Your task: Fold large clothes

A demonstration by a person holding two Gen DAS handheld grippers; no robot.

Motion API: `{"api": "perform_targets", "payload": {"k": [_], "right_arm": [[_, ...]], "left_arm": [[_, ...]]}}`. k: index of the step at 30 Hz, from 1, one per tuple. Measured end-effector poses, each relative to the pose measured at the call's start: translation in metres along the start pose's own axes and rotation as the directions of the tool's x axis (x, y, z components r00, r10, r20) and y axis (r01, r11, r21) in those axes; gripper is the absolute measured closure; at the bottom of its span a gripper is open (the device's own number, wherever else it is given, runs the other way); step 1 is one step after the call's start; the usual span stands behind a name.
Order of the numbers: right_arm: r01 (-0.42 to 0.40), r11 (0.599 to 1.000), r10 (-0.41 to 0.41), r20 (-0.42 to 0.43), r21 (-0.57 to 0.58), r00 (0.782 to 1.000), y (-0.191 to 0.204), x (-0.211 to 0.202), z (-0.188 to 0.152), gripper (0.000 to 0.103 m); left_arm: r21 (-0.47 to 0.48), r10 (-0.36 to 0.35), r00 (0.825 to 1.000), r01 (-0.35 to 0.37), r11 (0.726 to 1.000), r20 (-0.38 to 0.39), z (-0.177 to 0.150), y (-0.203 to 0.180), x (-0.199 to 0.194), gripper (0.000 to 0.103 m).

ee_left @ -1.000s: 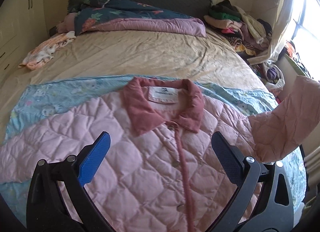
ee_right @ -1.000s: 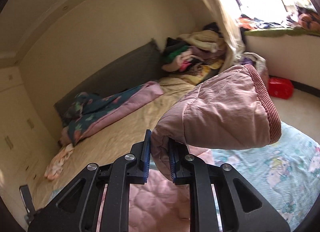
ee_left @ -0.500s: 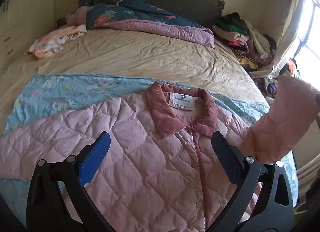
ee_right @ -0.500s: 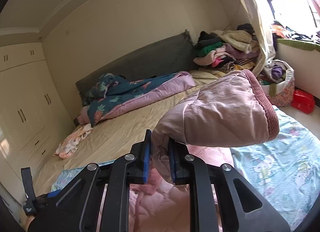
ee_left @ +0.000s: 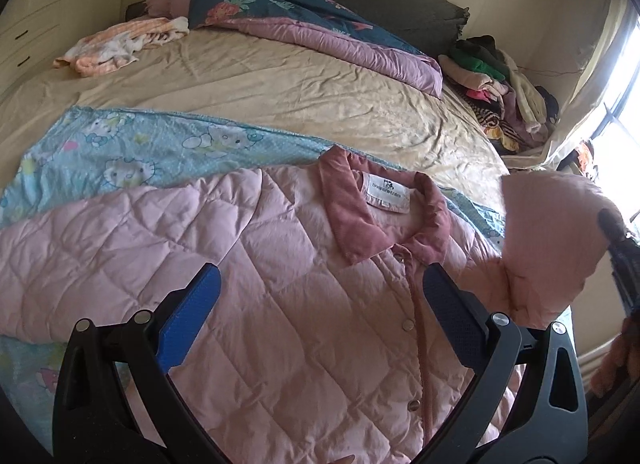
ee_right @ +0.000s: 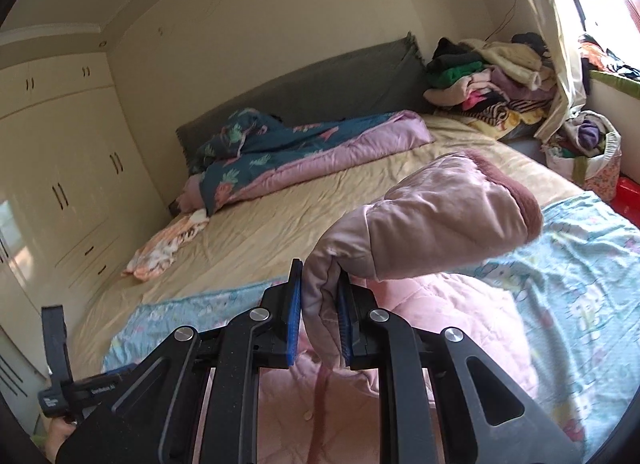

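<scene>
A pink quilted jacket [ee_left: 248, 276] with a darker rose collar [ee_left: 352, 216] lies front-up and buttoned on a blue cartoon-print blanket [ee_left: 132, 152] on the bed. My left gripper [ee_left: 320, 304] hovers open above the jacket's chest, nothing between its fingers. My right gripper [ee_right: 318, 312] is shut on the jacket's sleeve [ee_right: 432, 220], which it holds lifted above the bed with the rose cuff [ee_right: 516, 192] pointing away. That raised sleeve [ee_left: 548, 240] shows at the right of the left wrist view, with the right gripper's body at the frame edge.
A beige sheet [ee_left: 260, 92] covers the bed. A teal and purple duvet [ee_left: 304, 20] lies by the dark headboard, an orange-white garment [ee_left: 116, 48] at the far left. A heap of clothes [ee_right: 488, 80] sits at the far right corner; wardrobes [ee_right: 60, 168] line the left wall.
The left gripper has shifted leftwards over the jacket, staying open. The right gripper has carried the lifted sleeve inwards across the bed, still shut on it.
</scene>
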State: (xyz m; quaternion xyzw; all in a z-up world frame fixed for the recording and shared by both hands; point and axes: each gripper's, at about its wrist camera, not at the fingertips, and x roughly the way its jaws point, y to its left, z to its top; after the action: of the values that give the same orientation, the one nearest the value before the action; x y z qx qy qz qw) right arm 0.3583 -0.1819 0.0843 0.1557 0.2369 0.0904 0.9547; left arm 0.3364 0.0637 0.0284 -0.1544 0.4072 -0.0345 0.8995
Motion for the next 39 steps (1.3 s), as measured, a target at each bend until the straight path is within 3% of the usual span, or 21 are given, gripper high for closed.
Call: {"api": "perform_targets", "payload": {"k": [8, 15, 21, 29, 32, 34, 39], "right_arm": [[-0.024, 0.998, 0.016, -0.132, -0.058, 0.991, 0.028, 0.043, -0.050, 0.088], [-0.089, 0.987, 0.049, -0.276, -0.134, 0.960, 0.056, 0.069, -0.098, 0.085], [-0.170, 0.967, 0.083, -0.396, -0.191, 0.914, 0.084, 0.083, -0.132, 0.081], [-0.189, 0.967, 0.081, -0.498, -0.170, 0.863, 0.086, 0.096, -0.153, 0.077], [-0.202, 0.969, 0.100, -0.515, -0.146, 0.851, 0.085, 0.095, -0.152, 0.071], [-0.231, 0.969, 0.151, -0.535, -0.086, 0.831, 0.080, 0.094, -0.150, 0.042], [-0.252, 0.965, 0.177, -0.524, -0.075, 0.833, 0.079, 0.077, -0.142, 0.040]], "left_arm": [[-0.046, -0.037, 0.999, 0.035, 0.998, -0.027, -0.007, 0.016, 0.009, 0.008], [-0.104, -0.047, 0.999, 0.045, 0.994, -0.016, -0.005, 0.036, 0.007, 0.008], [-0.164, -0.067, 0.998, 0.064, 0.984, -0.012, -0.004, 0.052, 0.006, 0.008], [-0.217, -0.126, 0.991, 0.113, 0.970, -0.046, -0.010, 0.057, 0.015, 0.008], [-0.249, -0.170, 0.983, 0.147, 0.957, -0.073, -0.016, 0.057, 0.024, 0.008], [-0.272, -0.199, 0.976, 0.169, 0.948, -0.090, -0.020, 0.055, 0.030, 0.008], [-0.309, -0.260, 0.960, 0.216, 0.926, -0.107, -0.026, 0.050, 0.037, 0.008]]}}
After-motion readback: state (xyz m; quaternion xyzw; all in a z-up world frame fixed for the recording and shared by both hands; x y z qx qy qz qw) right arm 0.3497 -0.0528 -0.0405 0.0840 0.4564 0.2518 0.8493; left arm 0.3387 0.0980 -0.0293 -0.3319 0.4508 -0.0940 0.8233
